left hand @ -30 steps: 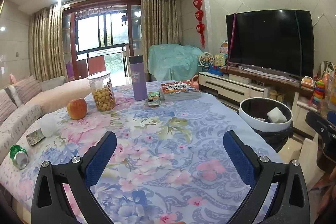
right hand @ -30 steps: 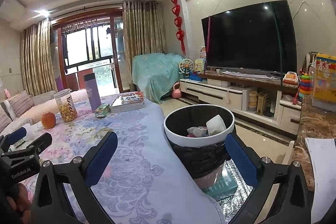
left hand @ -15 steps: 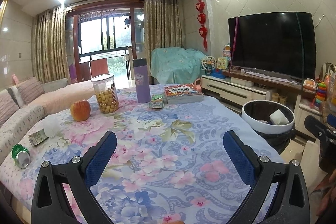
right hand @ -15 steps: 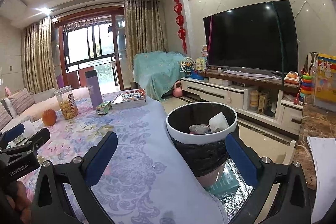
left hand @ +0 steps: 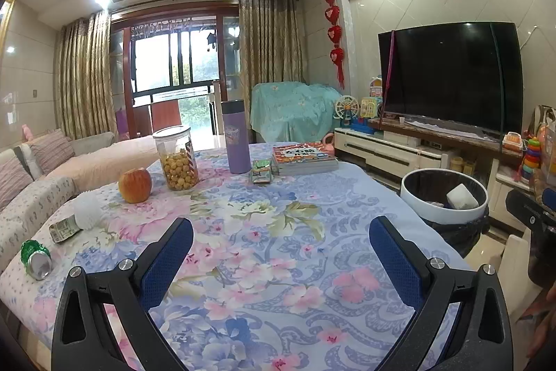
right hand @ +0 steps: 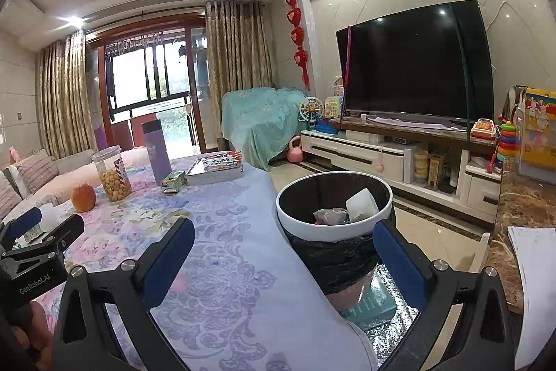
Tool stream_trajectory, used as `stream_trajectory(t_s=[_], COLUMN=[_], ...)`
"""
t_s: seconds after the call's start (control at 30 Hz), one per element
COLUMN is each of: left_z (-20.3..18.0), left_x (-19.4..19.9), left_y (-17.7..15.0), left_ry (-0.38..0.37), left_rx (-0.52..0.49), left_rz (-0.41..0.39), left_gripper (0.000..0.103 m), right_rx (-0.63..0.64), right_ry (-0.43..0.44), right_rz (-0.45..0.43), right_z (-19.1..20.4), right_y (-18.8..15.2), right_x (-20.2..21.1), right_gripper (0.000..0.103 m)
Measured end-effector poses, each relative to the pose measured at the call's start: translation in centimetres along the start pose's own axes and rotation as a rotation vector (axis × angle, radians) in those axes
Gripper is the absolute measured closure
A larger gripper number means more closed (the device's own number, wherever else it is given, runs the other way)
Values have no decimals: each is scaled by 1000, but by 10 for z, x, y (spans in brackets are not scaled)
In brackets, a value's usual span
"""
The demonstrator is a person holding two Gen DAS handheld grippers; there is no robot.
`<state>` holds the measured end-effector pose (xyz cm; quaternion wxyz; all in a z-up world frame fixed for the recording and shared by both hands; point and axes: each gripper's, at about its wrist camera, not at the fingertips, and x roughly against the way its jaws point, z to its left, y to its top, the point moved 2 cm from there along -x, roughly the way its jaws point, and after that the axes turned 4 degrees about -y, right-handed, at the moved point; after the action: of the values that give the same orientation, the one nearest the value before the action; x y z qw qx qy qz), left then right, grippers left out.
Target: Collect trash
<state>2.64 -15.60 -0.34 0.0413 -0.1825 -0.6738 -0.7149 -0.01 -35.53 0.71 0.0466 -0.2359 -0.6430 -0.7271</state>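
Observation:
A floral-cloth table [left hand: 278,232] holds trash at its left end: a crushed green can [left hand: 35,259], a crumpled wrapper [left hand: 63,228] and a white ball of paper [left hand: 88,210]. A small green carton [left hand: 261,170] lies by the books. A white-rimmed bin [left hand: 444,193] with a black liner stands right of the table; in the right wrist view the bin [right hand: 333,207] holds a white cup and wrappers. My left gripper [left hand: 280,258] is open and empty over the table's near end. My right gripper [right hand: 283,261] is open and empty between table edge and bin.
An apple [left hand: 135,185], a jar of yellow balls [left hand: 175,157], a purple flask [left hand: 237,136] and a stack of books [left hand: 303,158] stand on the far half of the table. A sofa [left hand: 41,169] runs along the left. A TV cabinet [right hand: 399,155] lines the right wall.
Both views have shifted slightly; the table objects and bin sit a little lower and nearer in frame. Both grippers stay open and empty.

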Motion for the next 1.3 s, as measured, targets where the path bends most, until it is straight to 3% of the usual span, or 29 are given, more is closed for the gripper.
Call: stream_trajectory(t_s=[1.3], left_z=[3], left_x=[-3], left_y=[-2], left_ry=[-9], left_rx=[-8], left_rz=[8], left_gripper=[0], right_rx=[-4], right_ry=[6], right_rz=[5], right_z=[2], right_y=[0], right_x=[0], right_gripper=[0])
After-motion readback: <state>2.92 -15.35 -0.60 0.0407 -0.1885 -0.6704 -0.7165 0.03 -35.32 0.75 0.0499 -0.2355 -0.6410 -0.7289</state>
